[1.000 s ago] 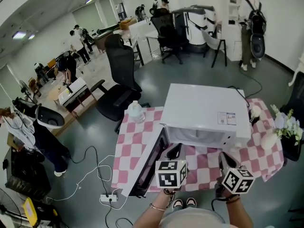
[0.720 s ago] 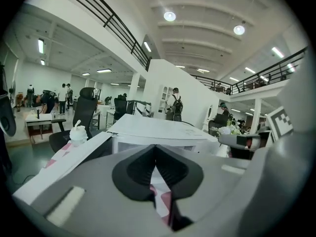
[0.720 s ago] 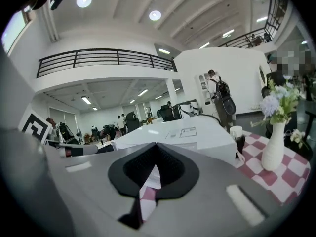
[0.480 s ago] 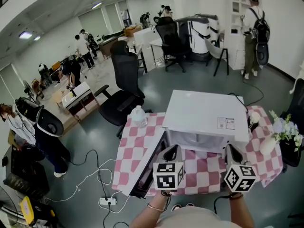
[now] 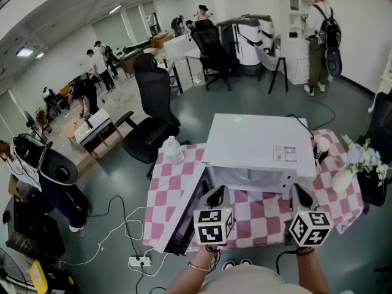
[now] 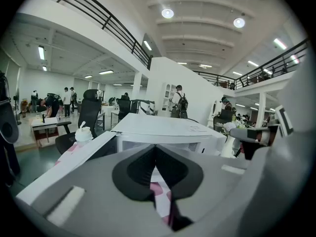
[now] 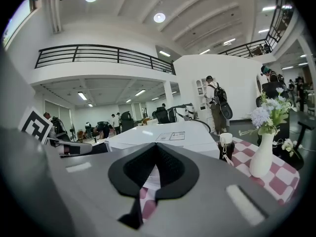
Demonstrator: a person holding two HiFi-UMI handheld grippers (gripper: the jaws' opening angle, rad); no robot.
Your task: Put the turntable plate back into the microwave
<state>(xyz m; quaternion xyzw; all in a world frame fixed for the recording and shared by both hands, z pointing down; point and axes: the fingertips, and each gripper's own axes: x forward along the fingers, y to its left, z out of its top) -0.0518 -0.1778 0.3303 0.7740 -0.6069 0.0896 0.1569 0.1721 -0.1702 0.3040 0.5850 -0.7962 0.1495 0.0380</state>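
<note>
Evidently the task stands at or near its end; the white box-shaped microwave (image 5: 257, 144) sits on the pink-and-white checked tablecloth (image 5: 173, 177) with its dark-windowed door (image 5: 185, 218) swung open to the left.

A pale curved shape on the cavity floor (image 5: 246, 178) reads as the round glass turntable plate, seemingly already seated inside. This is a judgement, as the glass is too faint to confirm. No plate shows on the visible cloth or in either claw.

The left gripper (image 5: 215, 193) is pressed together on nothing, with only checked cloth showing past its tips in the left gripper view (image 6: 156, 148); the right gripper (image 5: 300, 195) is likewise closed and empty (image 7: 157, 145). Both hang just before the open cavity.

Remaining, by my estimate: confirm the plate sits level, then shut the door.

Count:
- one microwave and one door
- at most one plate
- two grippers
- one translucent plastic bottle (image 5: 173, 148)
- one white ceramic vase of flowers (image 7: 261, 156)
- one small dark capped container (image 7: 225, 147) beside the microwave
</note>
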